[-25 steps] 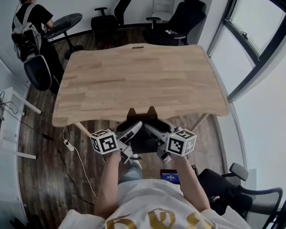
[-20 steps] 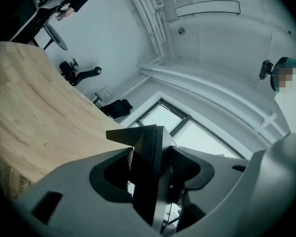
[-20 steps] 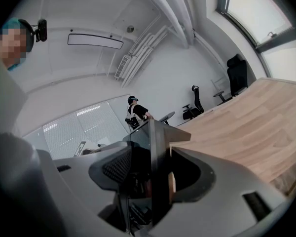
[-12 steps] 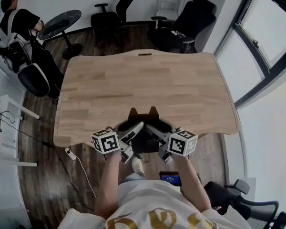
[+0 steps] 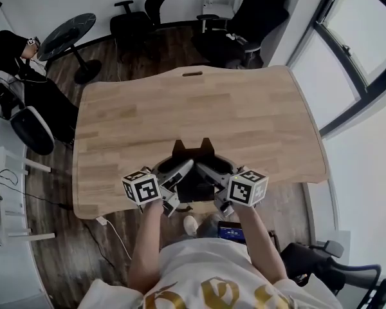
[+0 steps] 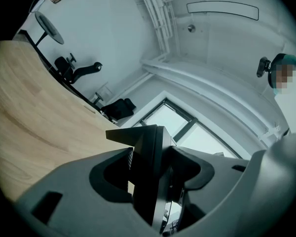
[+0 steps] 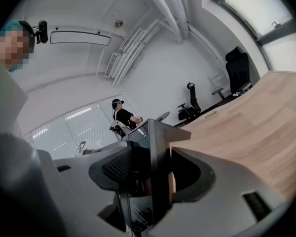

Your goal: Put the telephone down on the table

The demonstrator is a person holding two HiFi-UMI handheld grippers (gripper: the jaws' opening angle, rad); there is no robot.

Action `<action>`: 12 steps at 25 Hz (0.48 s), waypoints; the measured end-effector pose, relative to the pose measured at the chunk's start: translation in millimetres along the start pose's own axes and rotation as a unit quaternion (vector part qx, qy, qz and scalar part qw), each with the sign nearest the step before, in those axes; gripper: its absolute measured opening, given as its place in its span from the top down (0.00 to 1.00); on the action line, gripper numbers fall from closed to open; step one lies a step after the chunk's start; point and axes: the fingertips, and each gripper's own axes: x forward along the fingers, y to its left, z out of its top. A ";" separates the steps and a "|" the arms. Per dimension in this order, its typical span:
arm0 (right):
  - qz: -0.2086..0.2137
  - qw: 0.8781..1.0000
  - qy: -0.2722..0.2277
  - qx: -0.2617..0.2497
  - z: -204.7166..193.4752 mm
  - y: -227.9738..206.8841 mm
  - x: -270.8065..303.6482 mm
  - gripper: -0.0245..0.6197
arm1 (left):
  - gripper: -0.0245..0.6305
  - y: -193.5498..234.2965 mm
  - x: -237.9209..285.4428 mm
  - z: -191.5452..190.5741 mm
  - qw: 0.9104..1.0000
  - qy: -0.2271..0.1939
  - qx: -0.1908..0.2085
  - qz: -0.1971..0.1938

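A black telephone (image 5: 194, 170) hangs between my two grippers, just over the near edge of the wooden table (image 5: 199, 102). My left gripper (image 5: 178, 174) grips its left side and my right gripper (image 5: 210, 174) its right side. In the left gripper view the telephone (image 6: 147, 162) stands edge-on between the grey jaws, with my left gripper (image 6: 150, 177) shut on it. The right gripper view shows the same: the telephone (image 7: 155, 162) is clamped by my right gripper (image 7: 148, 174). The telephone's underside is hidden.
Black office chairs (image 5: 241, 24) stand behind the table, and a round dark side table (image 5: 64, 36) at the back left. A person (image 5: 13, 50) sits at the far left. A window wall (image 5: 367, 37) runs along the right. A small lit screen (image 5: 232, 232) shows beside my legs.
Both grippers have carried the telephone forward together. It was in front of the table's near edge and is now over the tabletop. The grip has not changed.
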 end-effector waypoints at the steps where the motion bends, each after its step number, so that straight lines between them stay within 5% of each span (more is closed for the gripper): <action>1: -0.002 1.000 -0.002 0.000 2.8 -3.0 0.8 0.61 | 0.61 1.2 3.8 1.8 1.000 0.002 0.000 -0.002; 12: -0.004 1.000 -0.010 0.005 17.7 -18.4 10.7 0.61 | 0.61 11.6 21.7 15.5 1.000 0.012 0.006 -0.006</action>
